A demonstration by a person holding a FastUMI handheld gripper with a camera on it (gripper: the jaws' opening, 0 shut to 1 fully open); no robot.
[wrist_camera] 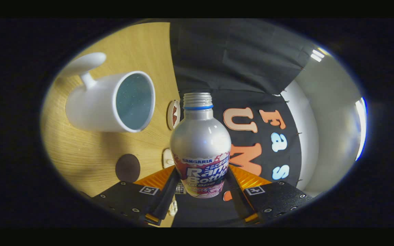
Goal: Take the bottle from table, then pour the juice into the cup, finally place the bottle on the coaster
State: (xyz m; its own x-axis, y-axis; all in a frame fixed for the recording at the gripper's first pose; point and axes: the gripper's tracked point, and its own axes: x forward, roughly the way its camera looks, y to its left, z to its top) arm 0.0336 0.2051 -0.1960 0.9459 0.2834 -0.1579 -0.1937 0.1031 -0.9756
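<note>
Between the two fingers at the bottom centre of the frame sits the bottle (200, 147), a silvery one with a printed band round its lower body and a bare threaded neck with no cap; the gripper (201, 186) is closed on it, a finger pressed against each side of the band. Left of the bottle the wooden table (81, 157) appears tipped on its side. On it, in the upper left of the frame, a white cup (110, 102) turns its handle up and its mouth towards the bottle. Just beside the bottle's neck lies a small round coaster (173, 114), and lower left a dark round disc (127, 167).
</note>
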